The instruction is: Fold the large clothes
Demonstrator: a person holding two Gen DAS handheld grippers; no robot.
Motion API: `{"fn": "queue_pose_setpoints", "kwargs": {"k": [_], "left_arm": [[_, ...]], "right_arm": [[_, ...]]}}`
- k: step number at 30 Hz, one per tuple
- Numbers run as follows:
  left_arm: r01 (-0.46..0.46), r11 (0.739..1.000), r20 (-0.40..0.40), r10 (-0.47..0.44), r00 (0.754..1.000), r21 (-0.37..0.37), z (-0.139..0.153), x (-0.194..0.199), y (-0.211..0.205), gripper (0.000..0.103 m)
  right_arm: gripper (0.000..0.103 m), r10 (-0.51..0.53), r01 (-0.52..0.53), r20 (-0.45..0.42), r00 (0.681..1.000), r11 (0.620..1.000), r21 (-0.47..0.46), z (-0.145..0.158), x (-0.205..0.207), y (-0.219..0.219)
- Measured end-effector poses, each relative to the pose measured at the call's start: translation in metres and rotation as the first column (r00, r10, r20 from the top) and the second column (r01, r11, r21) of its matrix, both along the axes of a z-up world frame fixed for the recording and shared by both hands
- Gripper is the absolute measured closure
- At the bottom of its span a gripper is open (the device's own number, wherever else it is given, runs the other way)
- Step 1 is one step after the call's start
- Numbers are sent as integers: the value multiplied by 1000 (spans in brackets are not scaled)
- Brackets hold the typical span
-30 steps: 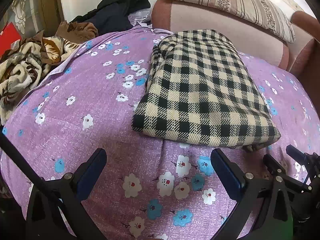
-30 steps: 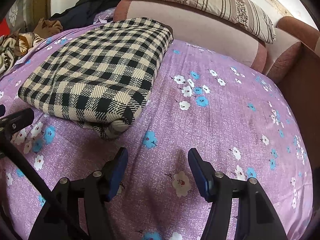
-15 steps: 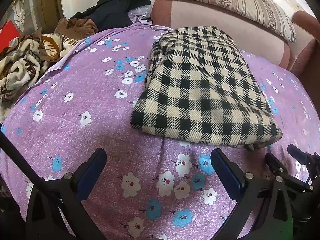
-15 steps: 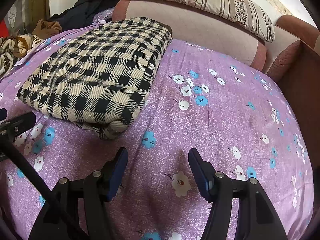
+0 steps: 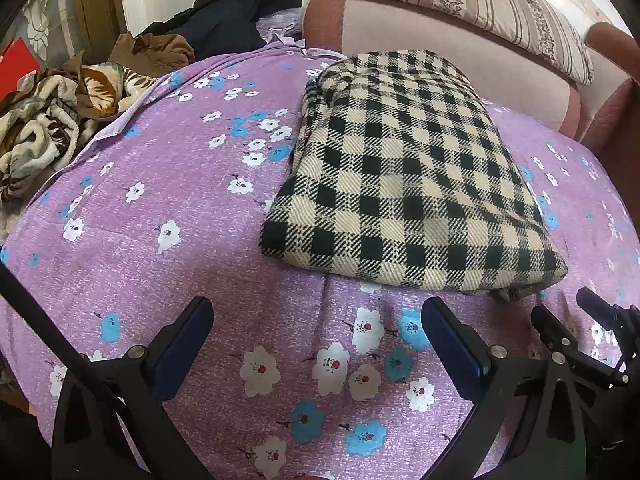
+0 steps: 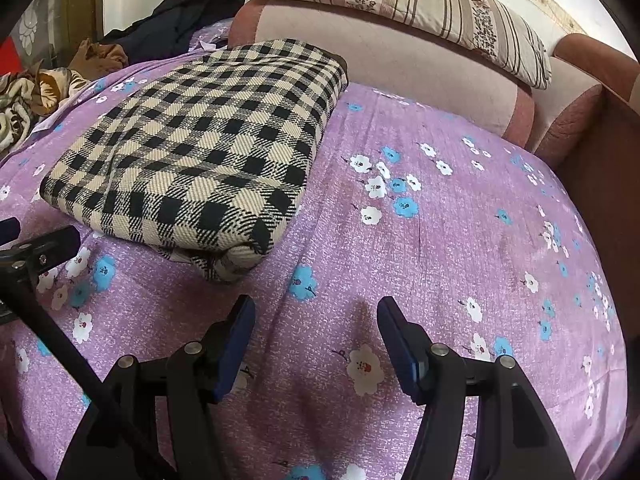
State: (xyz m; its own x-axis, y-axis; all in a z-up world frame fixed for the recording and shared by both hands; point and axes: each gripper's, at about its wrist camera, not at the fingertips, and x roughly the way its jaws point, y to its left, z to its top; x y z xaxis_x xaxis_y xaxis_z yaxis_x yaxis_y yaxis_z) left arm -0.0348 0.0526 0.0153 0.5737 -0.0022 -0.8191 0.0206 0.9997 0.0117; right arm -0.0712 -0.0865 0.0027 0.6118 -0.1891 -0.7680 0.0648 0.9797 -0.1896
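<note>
Your left tool (image 5: 316, 314) and right tool (image 6: 316, 306) hover wide open and empty just short of the folded checked garment (image 5: 412, 176), which lies on the purple floral bedsheet (image 6: 440, 240). Beyond the garment, a striped pillow (image 6: 404, 4) tops the headboard; crumpled clothes (image 5: 48, 120) lie to its left.

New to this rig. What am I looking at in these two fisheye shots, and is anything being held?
No robot arm here: a person holds a pair of tongs in each hand, each with a camera looking forward along its fingers. One picture is from the left tongs, the other from the right tongs. Both are open and hold nothing. Ahead, a folded checked garment lies on a purple floral sheet. A striped pillow rests on the padded headboard, and more clothes are piled at the far left.
</note>
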Motion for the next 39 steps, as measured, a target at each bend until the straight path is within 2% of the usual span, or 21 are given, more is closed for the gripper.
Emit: {"fn": "queue_pose_setpoints", "kwargs": {"k": [17,39], "left_arm": [[-4,1000,20,4,1000,-13,3,-2,0,0],[-13,1000,3,13,1000,-28,1,0,2,0]], "right_arm": [[35,0,0,8,1000,1000,10,1,0,0],[34,5,-5,17,1000,1000,14,1,-2,0]]}}
